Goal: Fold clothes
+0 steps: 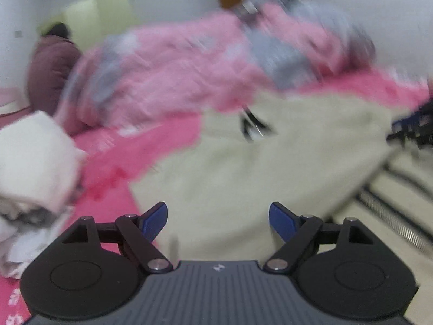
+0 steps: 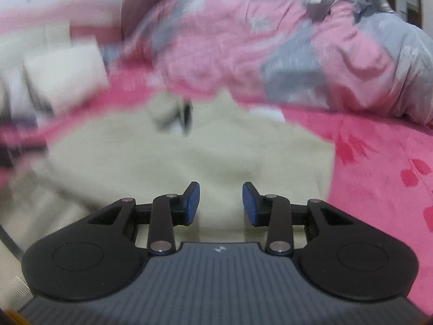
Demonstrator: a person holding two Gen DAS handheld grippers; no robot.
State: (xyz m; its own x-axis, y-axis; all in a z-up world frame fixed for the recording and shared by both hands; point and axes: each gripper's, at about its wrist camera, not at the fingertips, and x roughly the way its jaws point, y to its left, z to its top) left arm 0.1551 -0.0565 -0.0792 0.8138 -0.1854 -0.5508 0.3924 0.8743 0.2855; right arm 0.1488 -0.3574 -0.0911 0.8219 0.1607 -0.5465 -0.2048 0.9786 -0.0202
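Cream garment (image 2: 189, 159) is spread on the pink bedsheet (image 2: 379, 178), near its front edge, below a pink-grey quilt (image 2: 243, 54). Left gripper (image 1: 217, 220) fingers are spread wide, nothing between. Right gripper (image 2: 221, 203) fingers are parted, nothing pinched. No writing readable; blurred.

The black left gripper (image 1: 218, 220) has its blue-padded fingers (image 1: 154, 220) spread wide, nothing between them. The black right gripper (image 2: 221, 203) stands narrower, also empty.
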